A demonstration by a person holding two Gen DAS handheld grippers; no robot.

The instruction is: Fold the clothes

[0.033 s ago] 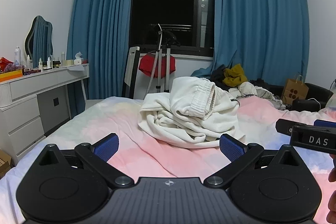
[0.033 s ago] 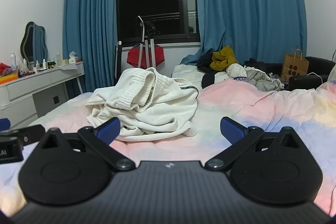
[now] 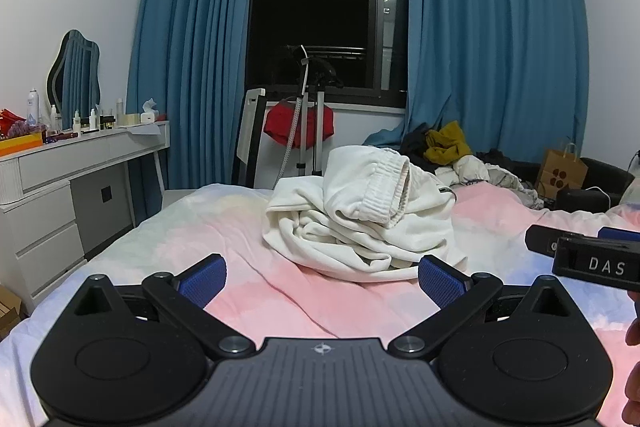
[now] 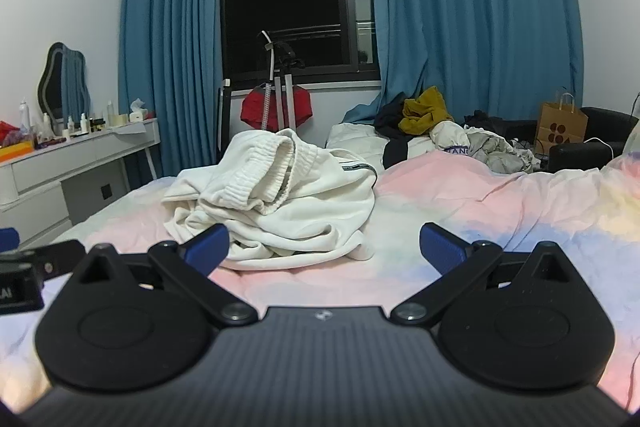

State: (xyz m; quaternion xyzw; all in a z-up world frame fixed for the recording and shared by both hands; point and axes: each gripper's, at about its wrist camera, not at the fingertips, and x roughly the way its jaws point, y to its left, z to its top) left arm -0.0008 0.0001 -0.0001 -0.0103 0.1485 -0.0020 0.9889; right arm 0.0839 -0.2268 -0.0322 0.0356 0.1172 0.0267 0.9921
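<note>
A crumpled white garment (image 3: 360, 215) with a ribbed elastic waistband lies heaped on the pink and white bed cover (image 3: 248, 267). It also shows in the right wrist view (image 4: 280, 203). My left gripper (image 3: 320, 277) is open and empty, held low over the bed just short of the heap. My right gripper (image 4: 324, 247) is open and empty, its left fingertip (image 4: 208, 247) near the heap's front edge. The right gripper's side shows at the right of the left wrist view (image 3: 592, 255).
A white dresser (image 3: 60, 195) with bottles and a mirror stands at the left. A garment steamer with red cloth (image 3: 300, 125) stands under the window. More clothes (image 4: 440, 131) are piled at the bed's far right, by a paper bag (image 4: 560, 127).
</note>
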